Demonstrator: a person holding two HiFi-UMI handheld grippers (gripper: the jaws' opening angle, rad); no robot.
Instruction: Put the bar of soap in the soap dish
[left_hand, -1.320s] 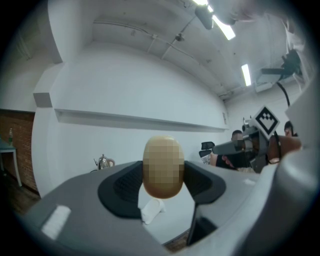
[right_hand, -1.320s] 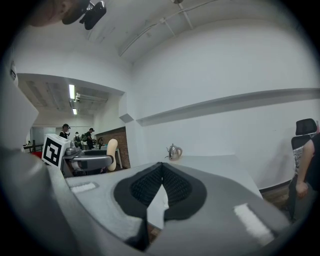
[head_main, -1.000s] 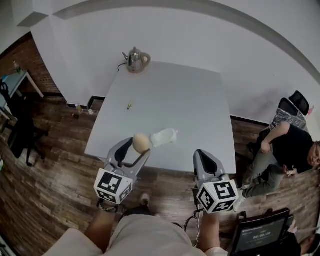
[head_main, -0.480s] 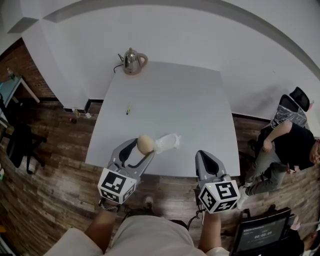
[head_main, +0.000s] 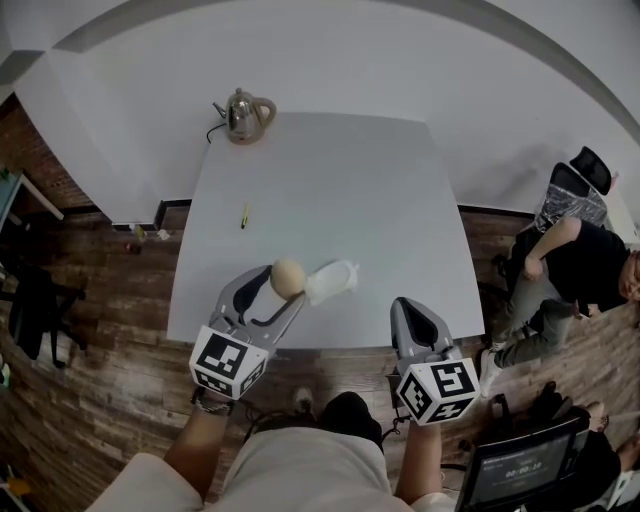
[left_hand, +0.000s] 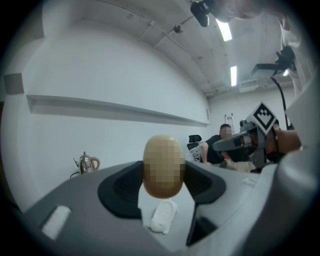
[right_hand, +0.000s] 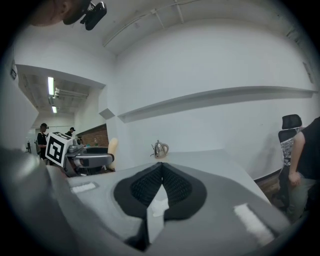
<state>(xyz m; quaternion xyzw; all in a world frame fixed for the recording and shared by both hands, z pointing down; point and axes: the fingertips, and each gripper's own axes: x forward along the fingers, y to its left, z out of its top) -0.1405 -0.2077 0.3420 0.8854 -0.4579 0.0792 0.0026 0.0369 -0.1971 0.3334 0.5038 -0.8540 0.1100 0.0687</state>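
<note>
While the bar of soap (head_main: 288, 278) sits clamped between the fingers of the left gripper (head_main: 284, 288), it has come forward over the near edge of the surface (head_main: 340, 190) and now hangs just beside the soap dish (head_main: 330, 282), so probably only a short shift and a lowering remain, and the right gripper (head_main: 408, 308) waits with its fingers together and empty.

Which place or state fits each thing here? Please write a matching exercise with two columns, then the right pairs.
Things: 1 bar of soap; 2 soap dish; 3 kettle; 4 right claw.
Places or states: A far corner of the table; B shut, nothing in it; C gripped by the left claw; D lying on the table by its near edge.
Pairs: 1-C; 2-D; 3-A; 4-B.
</note>
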